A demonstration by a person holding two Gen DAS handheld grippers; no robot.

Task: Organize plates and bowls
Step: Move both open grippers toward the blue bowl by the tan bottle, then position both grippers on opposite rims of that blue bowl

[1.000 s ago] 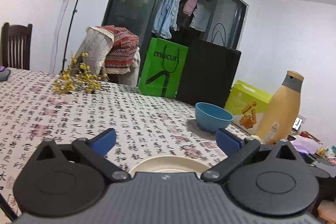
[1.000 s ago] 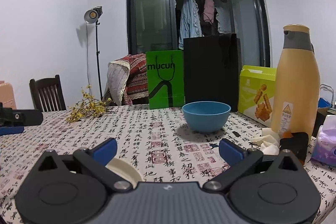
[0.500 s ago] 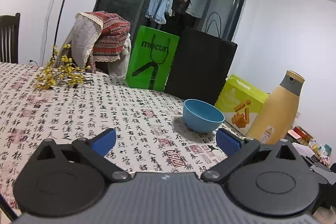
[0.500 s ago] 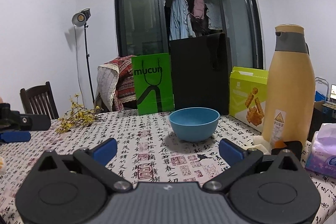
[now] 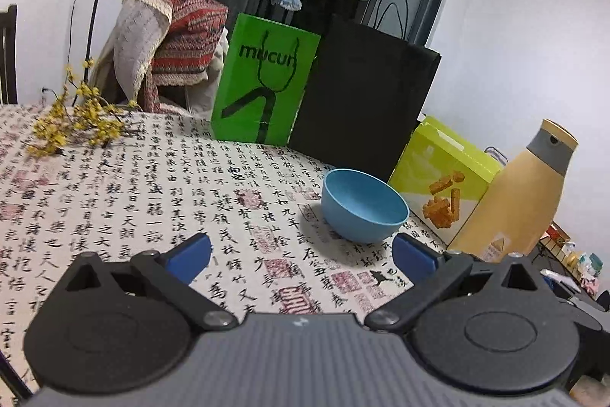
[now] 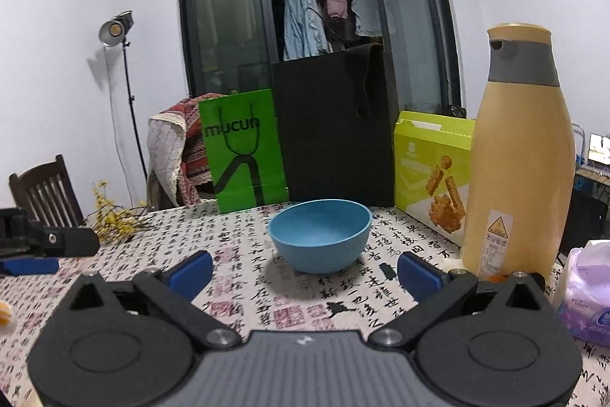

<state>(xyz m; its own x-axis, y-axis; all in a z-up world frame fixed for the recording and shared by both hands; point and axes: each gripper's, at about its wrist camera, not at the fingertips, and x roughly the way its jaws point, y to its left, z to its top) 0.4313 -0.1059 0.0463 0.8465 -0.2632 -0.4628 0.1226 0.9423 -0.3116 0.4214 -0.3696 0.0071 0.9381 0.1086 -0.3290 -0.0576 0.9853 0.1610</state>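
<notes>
Blue bowl (image 6: 320, 235): it stands upright and empty on the tablecloth (image 6: 244, 277), just ahead of the right gripper and between the lines of its two fingers. In the left wrist view the blue bowl (image 5: 364, 210) lies ahead and to the right.
Right gripper (image 6: 304, 271): its jaws stand wide apart with nothing between them, short of the bowl.
Left gripper (image 5: 301, 254): its jaws are also wide apart and empty over the cloth. In the right wrist view part of the left gripper (image 6: 42, 246) juts in from the left edge, cut off by the frame.
Hidden: each gripper's own dark body covers the near part of the table in its view.
Hard to make out: a small orange patch (image 6: 4, 316) at the left edge of the right view, perhaps fruit; too little shows to tell.
Far edge: a green bag (image 6: 244, 149), a black bag (image 6: 335, 132) and a yellow-green box (image 6: 431, 170) stand in a row behind the bowl.
Right side: a tall tan bottle (image 6: 520, 155) stands near the bowl, with a tissue pack (image 6: 587, 287) cut off at the frame edge beside it.
Open room: the cloth left of the bowl lies bare as far as the yellow flowers (image 5: 76, 119) at the far left.
</notes>
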